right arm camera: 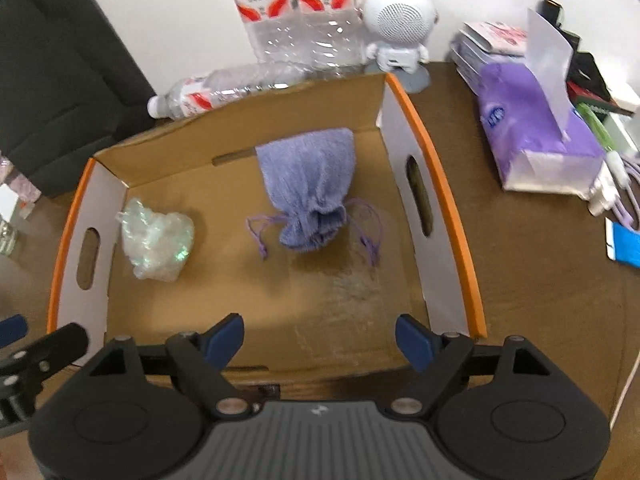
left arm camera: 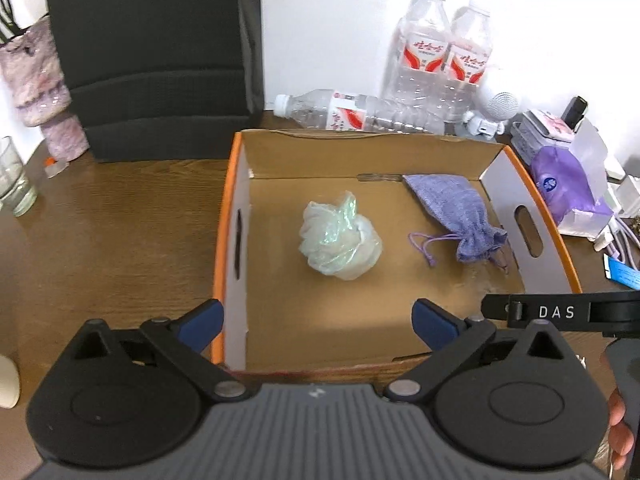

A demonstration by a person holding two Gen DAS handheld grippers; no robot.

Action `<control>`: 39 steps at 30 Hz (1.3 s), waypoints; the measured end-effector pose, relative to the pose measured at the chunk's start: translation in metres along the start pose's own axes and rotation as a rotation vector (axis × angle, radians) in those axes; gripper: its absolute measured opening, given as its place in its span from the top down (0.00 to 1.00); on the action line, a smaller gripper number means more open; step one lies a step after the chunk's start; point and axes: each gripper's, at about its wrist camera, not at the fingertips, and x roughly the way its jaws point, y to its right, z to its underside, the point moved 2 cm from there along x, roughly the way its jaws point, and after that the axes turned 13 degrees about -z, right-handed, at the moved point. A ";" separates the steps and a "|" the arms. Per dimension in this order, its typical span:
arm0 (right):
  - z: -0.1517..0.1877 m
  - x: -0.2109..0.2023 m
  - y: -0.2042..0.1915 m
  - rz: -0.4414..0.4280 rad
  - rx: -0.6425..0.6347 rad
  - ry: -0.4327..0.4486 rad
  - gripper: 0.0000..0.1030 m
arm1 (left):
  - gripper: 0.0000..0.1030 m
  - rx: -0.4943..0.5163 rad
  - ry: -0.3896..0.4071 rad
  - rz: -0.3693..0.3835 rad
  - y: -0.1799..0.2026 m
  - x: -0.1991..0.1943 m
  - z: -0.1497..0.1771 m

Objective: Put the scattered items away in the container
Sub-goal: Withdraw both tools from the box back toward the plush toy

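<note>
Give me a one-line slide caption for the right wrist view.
Open right gripper above cardboard box holding purple drawstring pouch and crumpled plastic bag.

This looks like a home or a small private desk, not a lab or a shop. The surface is a brown wooden table [left arm camera: 120,216] against a plain white wall [left arm camera: 328,20]. Ahead of the grippers stand clear water bottles [right arm camera: 296,12] and a small white robot-shaped speaker [right arm camera: 400,24]. To the right lie a purple tissue pack [right arm camera: 536,132], some charging cables [right arm camera: 616,184] and stacked small packets [right arm camera: 488,44]. To the left stand a black chair back [left arm camera: 152,52], a pink patterned tumbler [left arm camera: 44,88] and a glass [left arm camera: 14,184].
</note>
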 end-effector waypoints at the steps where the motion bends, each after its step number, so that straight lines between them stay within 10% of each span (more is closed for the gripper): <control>1: 0.002 -0.001 -0.001 0.009 -0.001 0.001 0.20 | 0.00 -0.007 0.003 -0.004 -0.001 -0.002 0.001; 15: 0.029 -0.084 -0.018 -0.051 -0.014 0.143 0.17 | 0.00 -0.005 0.068 -0.055 0.002 -0.050 0.027; 39: 0.181 -0.163 -0.024 -0.043 -0.270 0.520 0.14 | 0.00 -0.125 0.399 -0.030 -0.016 -0.151 0.154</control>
